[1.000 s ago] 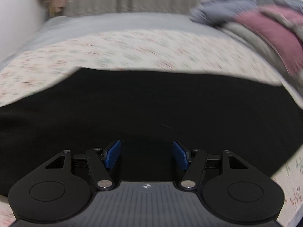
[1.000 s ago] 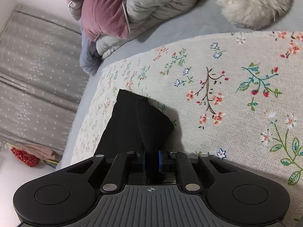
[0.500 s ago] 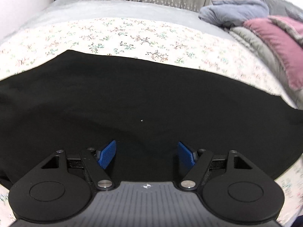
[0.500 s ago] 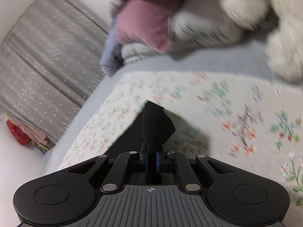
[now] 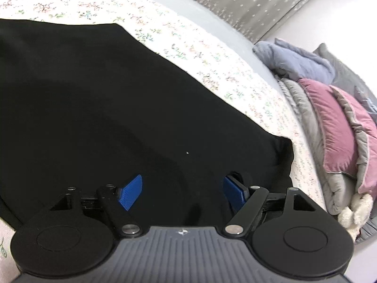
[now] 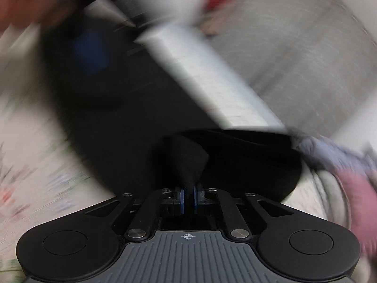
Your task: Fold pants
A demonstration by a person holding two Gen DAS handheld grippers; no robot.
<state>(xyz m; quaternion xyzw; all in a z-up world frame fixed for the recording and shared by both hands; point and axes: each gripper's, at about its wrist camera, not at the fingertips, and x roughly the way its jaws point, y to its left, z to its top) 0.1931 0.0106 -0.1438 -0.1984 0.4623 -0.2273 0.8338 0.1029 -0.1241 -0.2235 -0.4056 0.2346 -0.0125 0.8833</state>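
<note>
- The black pants (image 5: pixel 99 108) are seen spread flat over the flowered bedspread (image 5: pixel 212 54) on the bed, filling most of the left wrist view.
- The left hand-held gripper (image 5: pixel 182 192) is held low over the dark cloth, tilted downward; its blue pads (image 5: pixel 130 192) are set wide apart and the jaws are opening.
- Only the flat cloth lies beneath that gap; no fold is pinched by the pads.
- The far edge of the pants is traced as a slanted line across the bedspread, ending in a corner at the right, near the heap of bedding.
- A grey-blue blanket (image 5: pixel 297 62) and a pink quilt (image 5: pixel 339 127) are piled at the right side of the bed, with something white and fluffy (image 5: pixel 355 212) below them.
- A grey dotted curtain (image 5: pixel 235 2) is seen behind the bed.
- The right wrist view is heavily smeared by blur; only the tool itself is shown sharp.
- The right hand-held gripper (image 6: pixel 188 199) is clamped tight on a bunched piece of the pants (image 6: pixel 188 162), which stands up from between the nearly closed pads.
- Behind that bunch, more black cloth is draped across the bedspread.
- At the upper left of that view a blurred blue patch and a blurred hand (image 6: pixel 21 9) are made out; nothing more can be told of them.
</note>
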